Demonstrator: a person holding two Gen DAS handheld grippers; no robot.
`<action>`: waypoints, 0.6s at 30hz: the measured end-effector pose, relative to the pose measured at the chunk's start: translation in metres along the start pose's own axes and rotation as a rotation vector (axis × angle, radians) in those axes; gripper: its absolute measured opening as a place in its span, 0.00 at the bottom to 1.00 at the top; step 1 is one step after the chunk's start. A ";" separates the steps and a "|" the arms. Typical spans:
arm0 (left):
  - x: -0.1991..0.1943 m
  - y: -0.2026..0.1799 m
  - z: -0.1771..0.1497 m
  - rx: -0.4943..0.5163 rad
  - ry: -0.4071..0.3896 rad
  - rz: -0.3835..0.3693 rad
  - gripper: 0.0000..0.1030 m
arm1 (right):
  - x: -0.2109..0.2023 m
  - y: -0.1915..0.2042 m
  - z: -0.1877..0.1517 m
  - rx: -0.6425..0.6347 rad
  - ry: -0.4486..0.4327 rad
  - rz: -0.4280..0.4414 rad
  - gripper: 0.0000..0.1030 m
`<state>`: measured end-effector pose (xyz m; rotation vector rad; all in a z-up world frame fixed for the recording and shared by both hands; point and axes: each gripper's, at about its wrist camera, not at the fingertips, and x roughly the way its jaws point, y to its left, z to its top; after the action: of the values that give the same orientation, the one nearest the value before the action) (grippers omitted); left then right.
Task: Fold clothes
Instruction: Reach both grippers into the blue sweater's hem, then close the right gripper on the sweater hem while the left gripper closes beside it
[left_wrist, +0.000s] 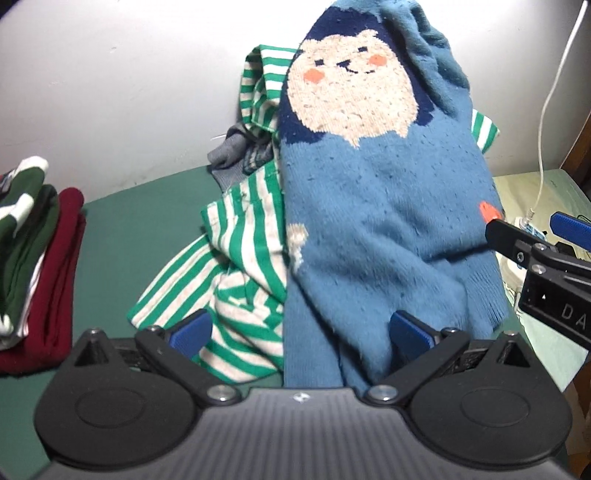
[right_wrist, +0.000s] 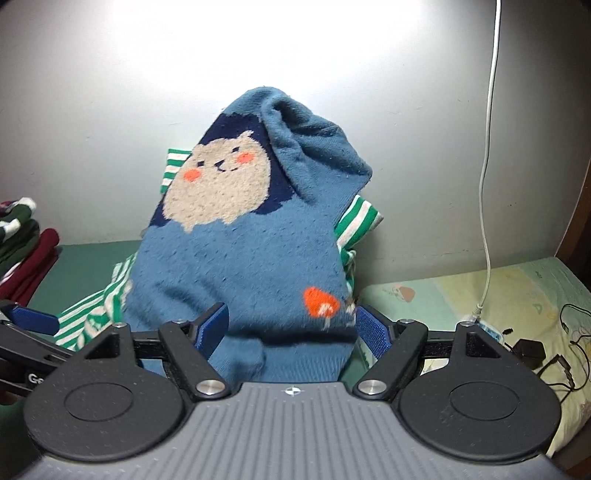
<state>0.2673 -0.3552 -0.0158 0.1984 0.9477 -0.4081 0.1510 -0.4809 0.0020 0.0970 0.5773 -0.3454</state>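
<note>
Draping over a heap of laundry, a blue sweater (left_wrist: 388, 206) with a knitted bear face rises against the white wall (left_wrist: 110, 74), its lower hem falling down between the spread fingers of both claws. The left claw (left_wrist: 301, 330) stands released, its blue pads wide apart, the left pad over a green-and-white striped garment (left_wrist: 243, 251) and the right pad against the sweater's hem. The right claw (right_wrist: 291, 326) is likewise released, with the sweater's bottom edge and an orange mushroom motif lying between its pads; whether the pads touch the cloth cannot be told. The striped garment spills out from under the sweater to the left and shows again behind its right edge. A grey piece of clothing (left_wrist: 231, 155) sits behind the heap at the wall. Folded clothes (left_wrist: 33, 258), dark green over dark red, are stacked at the far left on the green surface (left_wrist: 140, 229), with bare room between stack and heap. To the right lies a pale patterned sheet (right_wrist: 480, 295) with a white cable (right_wrist: 487, 184) and black cords (right_wrist: 554, 354).
</note>
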 end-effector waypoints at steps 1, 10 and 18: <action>0.005 0.000 0.006 0.000 0.003 0.004 0.99 | 0.007 -0.001 0.003 -0.003 -0.009 0.001 0.75; 0.035 -0.001 0.031 0.051 0.027 -0.062 1.00 | 0.052 -0.007 0.017 0.009 -0.011 0.016 0.73; 0.026 0.008 0.019 0.028 -0.010 -0.153 0.81 | 0.055 -0.007 0.002 0.028 -0.012 0.068 0.00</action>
<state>0.2984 -0.3613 -0.0266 0.1499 0.9508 -0.5629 0.1925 -0.5038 -0.0268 0.1414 0.5561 -0.2883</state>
